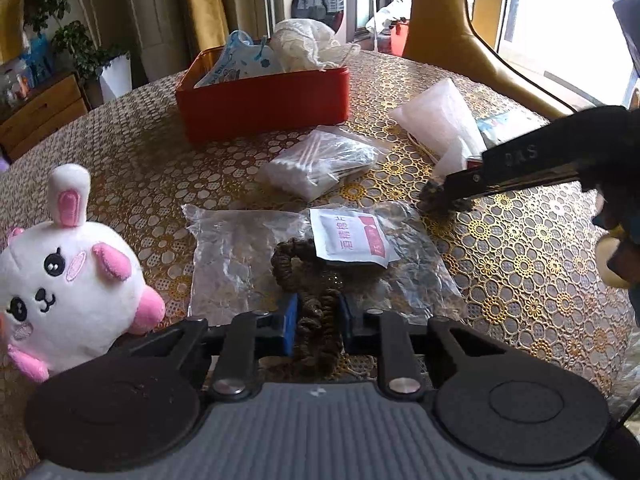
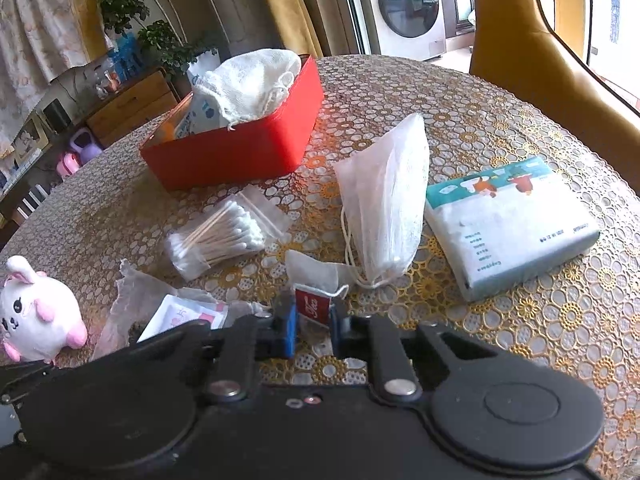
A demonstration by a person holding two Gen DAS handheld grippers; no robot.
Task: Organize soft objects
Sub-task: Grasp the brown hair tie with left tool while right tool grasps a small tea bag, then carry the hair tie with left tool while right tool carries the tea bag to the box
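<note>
My left gripper (image 1: 319,316) is shut on a brown ruffled hair tie (image 1: 296,260), which lies across a clear plastic bag (image 1: 228,256) with a white sachet (image 1: 348,236) in it. My right gripper (image 2: 314,312) is shut on the red tag (image 2: 314,305) of a white tea bag (image 2: 316,274), low over the table. In the left wrist view the right gripper (image 1: 438,200) reaches in from the right, tips at the bag's far corner. A red box (image 1: 260,108) at the back holds a white net pouch (image 2: 252,80) and a printed packet.
A white-and-pink plush bunny (image 1: 68,280) sits at the left. A bag of cotton swabs (image 2: 216,236), a white mesh bag (image 2: 384,208) and a tissue pack (image 2: 508,220) lie on the gold-patterned tablecloth (image 2: 520,320). A mustard chair (image 2: 540,60) stands behind the table.
</note>
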